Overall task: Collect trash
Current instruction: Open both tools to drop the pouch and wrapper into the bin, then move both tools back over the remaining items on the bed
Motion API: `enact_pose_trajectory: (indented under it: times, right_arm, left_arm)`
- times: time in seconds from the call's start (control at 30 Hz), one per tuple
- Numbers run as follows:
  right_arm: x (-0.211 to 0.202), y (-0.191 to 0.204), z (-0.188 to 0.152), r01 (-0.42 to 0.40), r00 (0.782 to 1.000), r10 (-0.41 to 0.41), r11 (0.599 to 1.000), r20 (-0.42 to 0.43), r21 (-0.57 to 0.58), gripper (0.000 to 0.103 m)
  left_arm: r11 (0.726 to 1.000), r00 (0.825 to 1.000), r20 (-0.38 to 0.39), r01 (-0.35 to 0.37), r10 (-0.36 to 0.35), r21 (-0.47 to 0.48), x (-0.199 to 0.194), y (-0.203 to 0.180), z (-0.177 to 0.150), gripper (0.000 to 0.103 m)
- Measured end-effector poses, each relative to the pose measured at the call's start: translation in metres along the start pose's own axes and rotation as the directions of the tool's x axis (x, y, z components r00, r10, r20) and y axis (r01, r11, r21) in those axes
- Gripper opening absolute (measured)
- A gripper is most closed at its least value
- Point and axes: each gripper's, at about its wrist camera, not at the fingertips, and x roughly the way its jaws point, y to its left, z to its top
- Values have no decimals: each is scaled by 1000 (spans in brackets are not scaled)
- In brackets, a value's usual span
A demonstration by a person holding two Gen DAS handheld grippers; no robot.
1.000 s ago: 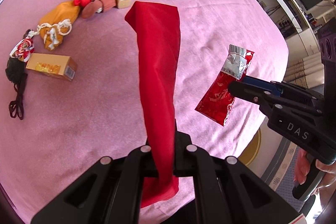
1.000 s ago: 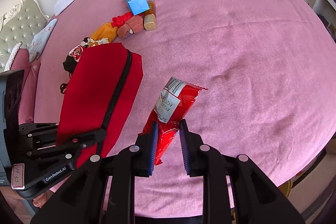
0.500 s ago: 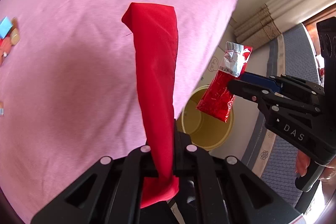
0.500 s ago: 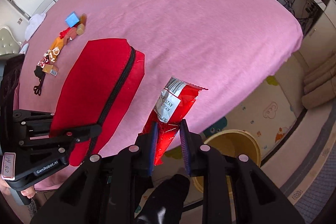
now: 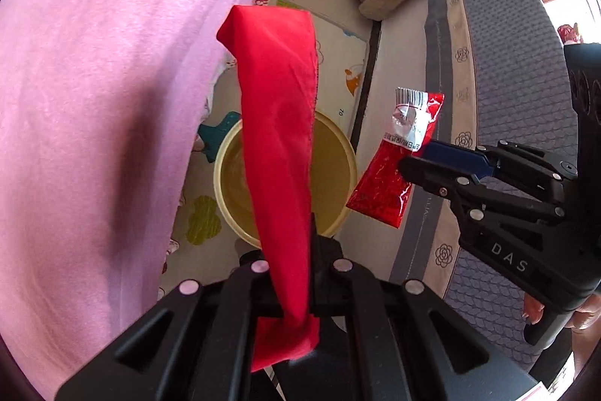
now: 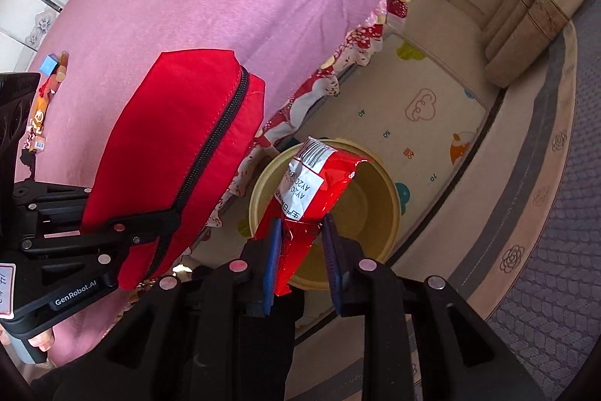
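Note:
My left gripper [image 5: 293, 247] is shut on a red zip pouch [image 5: 278, 123], held upright off the table's edge over a yellow bin [image 5: 338, 190] on the floor. The pouch also shows in the right wrist view [image 6: 176, 156]. My right gripper [image 6: 300, 243] holds a red snack wrapper [image 6: 311, 186] above the same bin [image 6: 379, 213]; its blue pads have parted a little and the wrapper touches only the left pad. The wrapper [image 5: 398, 168] hangs to the right of the pouch in the left wrist view, just beyond the bin's rim.
The pink-clothed table [image 6: 195, 6] lies to the left, with a blue box [image 6: 48, 65] and several small items at its far side. A patterned play mat [image 6: 424, 108] and a grey carpet [image 6: 544, 250] cover the floor around the bin.
Both grippers have swung off the table and down toward the floor, so the bin now sits right below pouch and wrapper. The right gripper's pads have spread slightly.

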Motion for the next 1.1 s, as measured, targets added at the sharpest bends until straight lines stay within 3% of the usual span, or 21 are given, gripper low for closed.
enact_pose_trajectory:
  times: [0.13, 0.2, 0.27, 0.3, 0.33, 0.5, 0.73, 0.93, 1.1]
  right_arm:
    - [4, -23, -6, -5, 1000, 5, 999, -8, 49, 25]
    - [8, -30, -7, -4, 1000, 5, 998, -19, 64, 28]
    - [10, -36, -9, 16, 1000, -15, 997, -22, 73, 50]
    - [9, -40, -11, 34, 999, -33, 996, -18, 79, 54]
    - [9, -44, -13, 44, 999, -42, 995, -17, 87, 56]
    - [13, -61, -19, 30, 999, -26, 990, -28, 138, 56]
    - [5, -50, -12, 29, 1000, -29, 992, -2, 122, 56]
    - [-12, -13, 11, 23, 999, -25, 998, 32, 60, 56]
    - [-27, 47, 41, -6, 997, 9, 999, 79, -34, 56]
  left_arm:
    - [998, 999, -34, 13, -11, 60, 18, -16, 14, 4]
    - [997, 999, -49, 26, -22, 76, 24, -19, 16, 14]
    - [996, 998, -59, 14, -9, 83, 35, -25, 21, 53]
    - [996, 998, -55, -2, 7, 86, 35, -24, 21, 72]
    - [996, 998, -54, -20, 25, 89, 37, -23, 21, 75]
    - [996, 995, -89, -43, 50, 73, 45, -16, 20, 75]
    - [999, 999, -29, -38, 39, 26, 23, -1, 17, 75]
    - [999, 998, 58, -29, 31, -40, -13, 30, 12, 75]
    - [991, 987, 156, -24, 45, -133, -61, 78, -2, 75]
